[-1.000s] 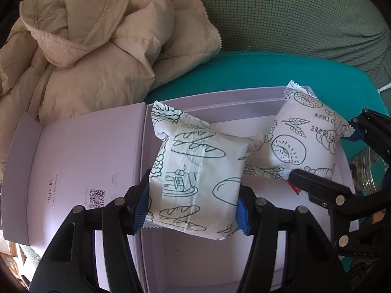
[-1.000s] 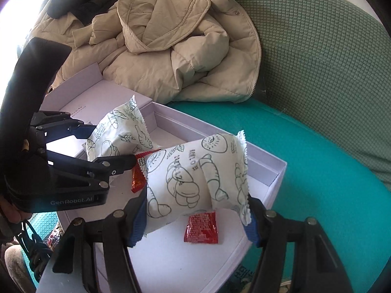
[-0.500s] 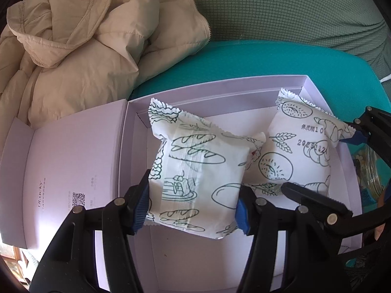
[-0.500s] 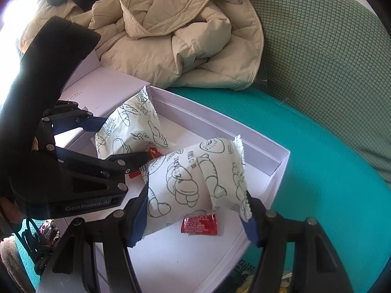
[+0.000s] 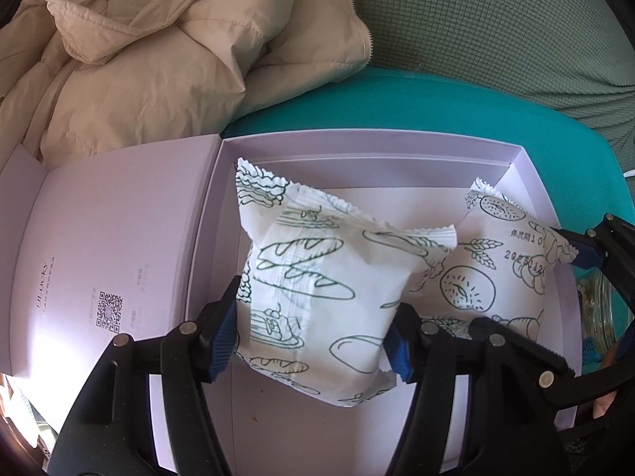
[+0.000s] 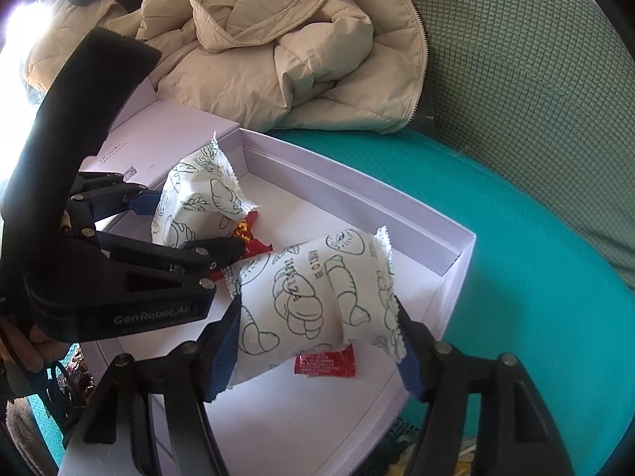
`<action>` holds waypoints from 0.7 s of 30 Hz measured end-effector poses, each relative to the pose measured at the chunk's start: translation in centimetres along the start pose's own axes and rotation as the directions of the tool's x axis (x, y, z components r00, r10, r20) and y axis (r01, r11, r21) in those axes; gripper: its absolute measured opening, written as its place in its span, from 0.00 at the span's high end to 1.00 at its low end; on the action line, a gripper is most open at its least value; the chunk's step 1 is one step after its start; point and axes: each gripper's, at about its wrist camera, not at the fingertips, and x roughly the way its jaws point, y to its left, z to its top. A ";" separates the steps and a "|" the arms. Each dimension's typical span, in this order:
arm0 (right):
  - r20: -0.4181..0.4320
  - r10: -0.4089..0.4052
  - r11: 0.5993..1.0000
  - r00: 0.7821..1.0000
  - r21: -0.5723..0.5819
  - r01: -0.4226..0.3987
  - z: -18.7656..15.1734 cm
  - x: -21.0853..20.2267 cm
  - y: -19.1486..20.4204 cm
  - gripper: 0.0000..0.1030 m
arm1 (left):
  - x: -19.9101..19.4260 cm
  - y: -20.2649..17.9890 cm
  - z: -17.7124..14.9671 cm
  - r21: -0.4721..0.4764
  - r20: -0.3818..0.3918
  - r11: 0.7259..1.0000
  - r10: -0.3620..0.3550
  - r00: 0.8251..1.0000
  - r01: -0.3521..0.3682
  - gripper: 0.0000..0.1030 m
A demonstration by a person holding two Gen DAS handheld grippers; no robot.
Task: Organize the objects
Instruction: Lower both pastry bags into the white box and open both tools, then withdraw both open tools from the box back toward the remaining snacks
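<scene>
Over an open lilac box (image 5: pixel 357 146), each gripper holds a white snack packet printed with green bread drawings. My left gripper (image 5: pixel 311 341) has its blue pads against the sides of the left packet (image 5: pixel 317 289), and its jaws are opening. My right gripper (image 6: pixel 317 357) grips the right packet (image 6: pixel 317 297) the same way, low over the box floor, and its jaws are opening too. The two packets sit side by side, almost touching. Two red sachets (image 6: pixel 325 365) (image 6: pixel 250 234) lie in the box, partly under the packets.
The box lid (image 5: pixel 111 238) lies folded open to the left. A beige puffer jacket (image 5: pixel 158 59) is heaped behind it. The box rests on a teal cushion (image 5: pixel 476 107) in front of a green textured sofa back (image 5: pixel 496 12).
Both packets have come lower and further into the box, and closer together. The pads of both grippers stand slightly wider apart than before.
</scene>
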 end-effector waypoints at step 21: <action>0.047 -0.082 0.997 0.996 0.006 0.081 -0.1 -3.3 1.6 0.32 | -5.5 0.4 -1.7 -0.014 0.087 1.000 -0.011 0.996 0.013 0.41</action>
